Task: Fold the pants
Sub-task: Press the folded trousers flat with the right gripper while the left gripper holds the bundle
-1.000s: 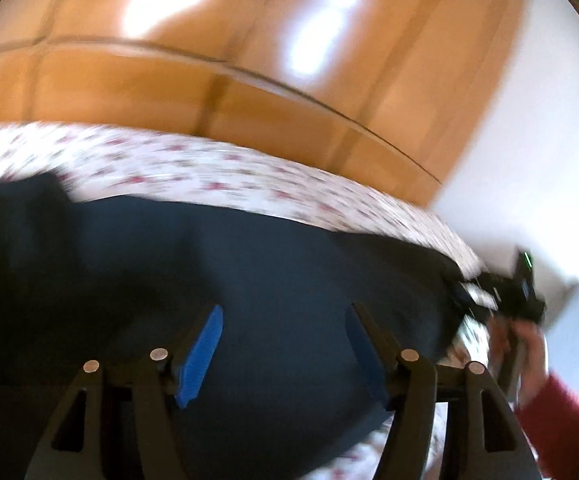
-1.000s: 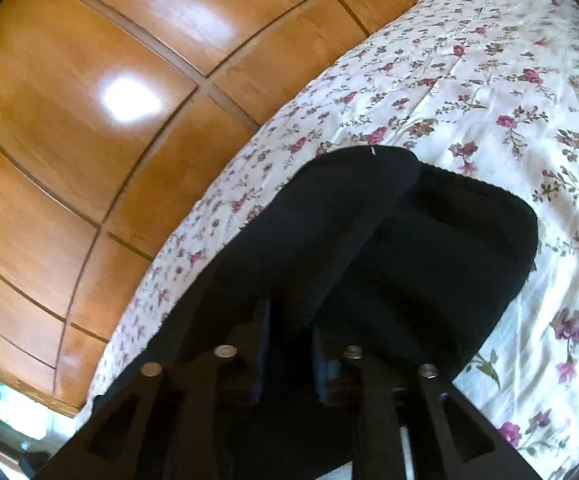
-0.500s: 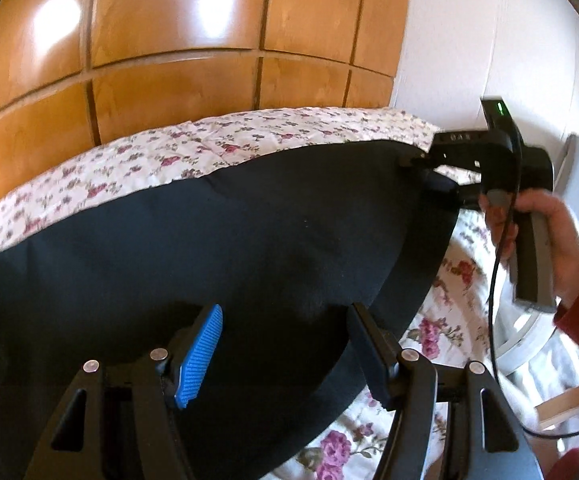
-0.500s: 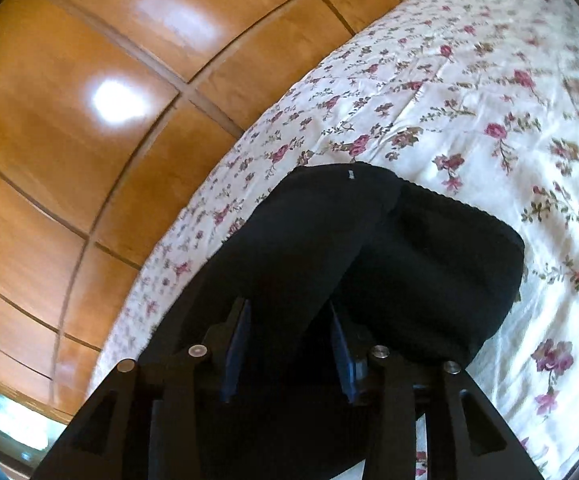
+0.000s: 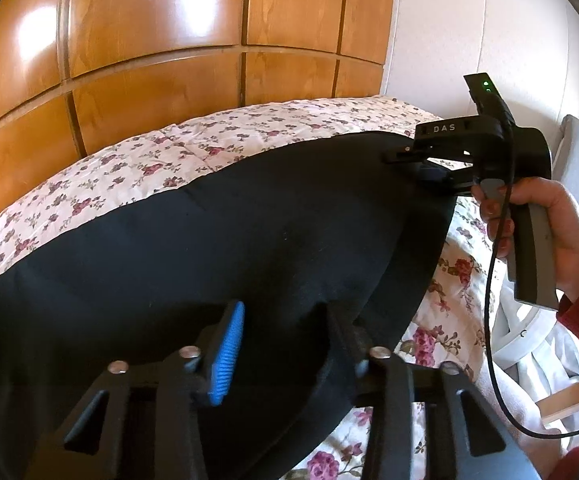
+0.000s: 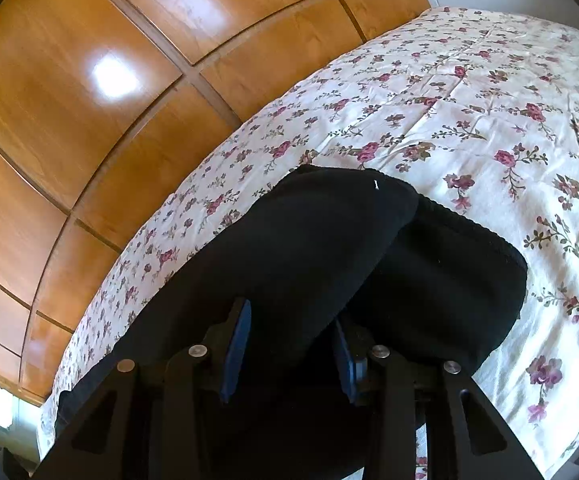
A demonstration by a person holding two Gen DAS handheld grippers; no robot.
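Pants [image 5: 209,264] flat on bed [image 5: 137,160]. Left gripper [image 5: 285,340] closing on near-edge fabric; right gripper [image 6: 289,352] narrow, cloth between, pinch uncertain. Step: gripping for fold. Next: lift both together.

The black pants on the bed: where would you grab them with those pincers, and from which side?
Take the black pants by an edge where the layers form a ridge. The cloth lies flat on the floral bedspread, so a grip in the middle offers little. Come in low from the near side. The left gripper is closing on such a fold; the right gripper straddles one too.
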